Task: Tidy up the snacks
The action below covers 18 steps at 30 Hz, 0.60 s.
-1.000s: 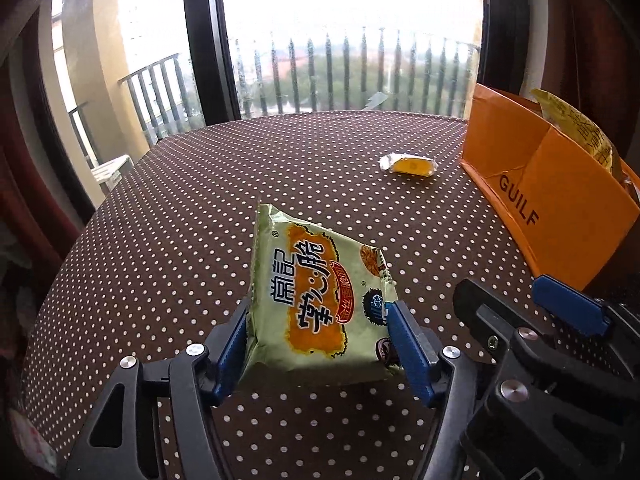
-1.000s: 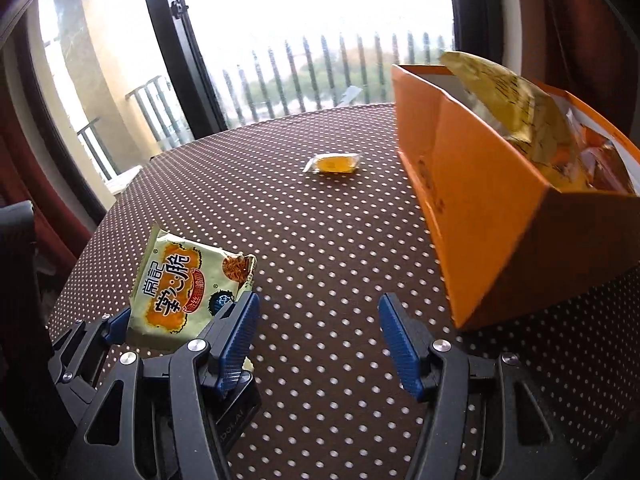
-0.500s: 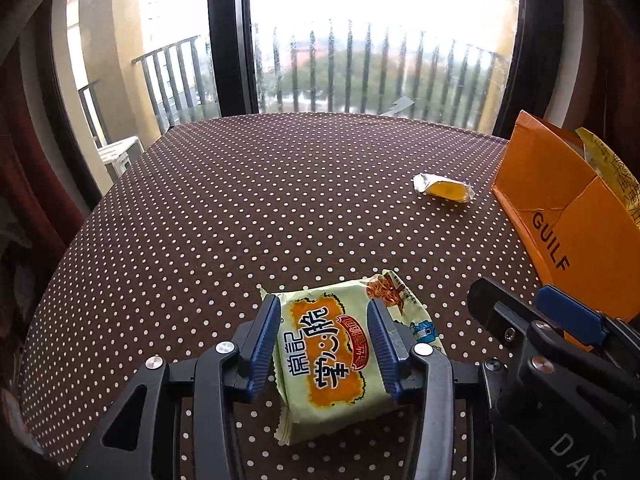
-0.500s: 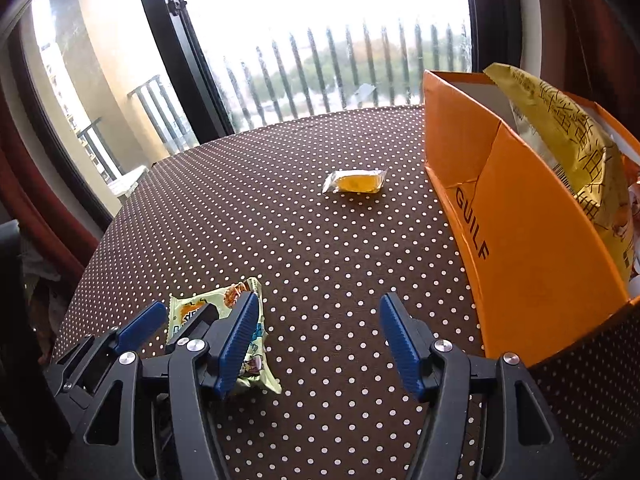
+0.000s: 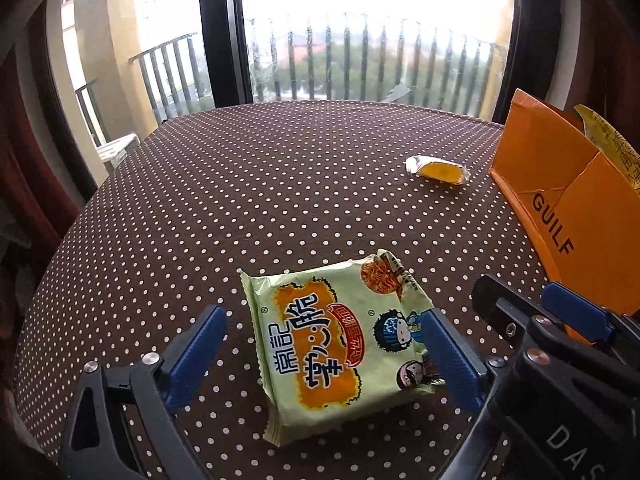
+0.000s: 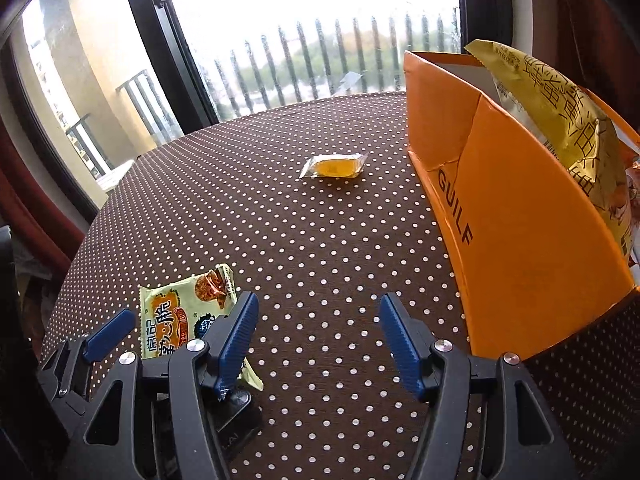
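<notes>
A pale green and orange noodle snack packet lies flat on the dotted brown tablecloth, between the fingers of my open left gripper; the right finger touches or nearly touches its edge. It also shows in the right wrist view. My right gripper is open and empty, just right of the left one. A small yellow wrapped snack lies farther back, also in the right wrist view. An orange "GUILF" box stands at the right holding a yellow snack bag.
The round table ends at a tall window with a dark frame and balcony railing behind. The right gripper's body sits close beside the left gripper, in front of the orange box.
My left gripper held the packet upright, lowered it flat onto the table, then opened and let it go. The right gripper stayed open and shifted slightly.
</notes>
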Available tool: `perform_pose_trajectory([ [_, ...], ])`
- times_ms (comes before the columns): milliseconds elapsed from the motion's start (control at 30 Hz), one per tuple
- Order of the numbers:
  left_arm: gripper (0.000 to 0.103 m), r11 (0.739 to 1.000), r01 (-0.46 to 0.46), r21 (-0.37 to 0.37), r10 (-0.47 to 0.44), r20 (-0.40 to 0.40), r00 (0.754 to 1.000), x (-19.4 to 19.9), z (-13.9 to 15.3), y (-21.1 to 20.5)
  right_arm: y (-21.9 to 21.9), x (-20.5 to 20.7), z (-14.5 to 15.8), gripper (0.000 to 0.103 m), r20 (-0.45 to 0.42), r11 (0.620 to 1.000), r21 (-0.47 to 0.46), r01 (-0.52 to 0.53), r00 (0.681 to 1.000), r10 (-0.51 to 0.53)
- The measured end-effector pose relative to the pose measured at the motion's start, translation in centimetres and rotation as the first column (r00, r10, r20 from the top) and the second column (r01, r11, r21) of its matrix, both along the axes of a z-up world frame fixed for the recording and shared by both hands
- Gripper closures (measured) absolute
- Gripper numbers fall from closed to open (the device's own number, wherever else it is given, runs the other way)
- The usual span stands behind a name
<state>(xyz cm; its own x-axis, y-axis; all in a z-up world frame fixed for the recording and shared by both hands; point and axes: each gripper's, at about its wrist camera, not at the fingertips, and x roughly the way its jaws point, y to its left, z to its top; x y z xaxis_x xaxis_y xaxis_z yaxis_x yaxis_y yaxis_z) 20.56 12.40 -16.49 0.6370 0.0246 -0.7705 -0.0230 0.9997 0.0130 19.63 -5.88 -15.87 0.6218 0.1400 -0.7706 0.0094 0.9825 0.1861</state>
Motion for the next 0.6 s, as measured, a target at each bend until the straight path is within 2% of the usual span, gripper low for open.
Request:
perform_pose_trajectory([
  [200, 0.002, 1.000, 0.012, -0.001, -0.012, -0.006, 1.000, 0.4, 0.0, -0.4, -0.4, 0.5, -0.4, 0.036, -0.008, 1.000, -0.004, 0.009, 1.000, -0.009],
  [267, 0.002, 1.000, 0.011, 0.019, -0.011, 0.015, 1.000, 0.5, 0.6, -0.6, -0.5, 0.6, -0.1, 0.036, -0.002, 1.000, -0.002, 0.008, 1.000, -0.008],
  [333, 0.002, 1.000, 0.019, 0.005, -0.019, 0.022, 1.000, 0.7, 1.0, -0.6, -0.6, 0.6, 0.4, 0.036, 0.018, 1.000, -0.001, 0.010, 1.000, -0.010],
  [467, 0.001, 0.999, 0.052, -0.015, -0.052, -0.001, 0.999, 1.0, 1.0, -1.1, -0.7, 0.8, 0.7, 0.036, 0.021, 1.000, -0.016, 0.000, 1.000, 0.000],
  [600, 0.001, 0.998, 0.055, -0.026, -0.057, -0.050, 0.997, 1.5, 0.1, -1.6, -0.8, 1.1, -0.2, 0.036, -0.019, 1.000, -0.005, -0.008, 1.000, 0.008],
])
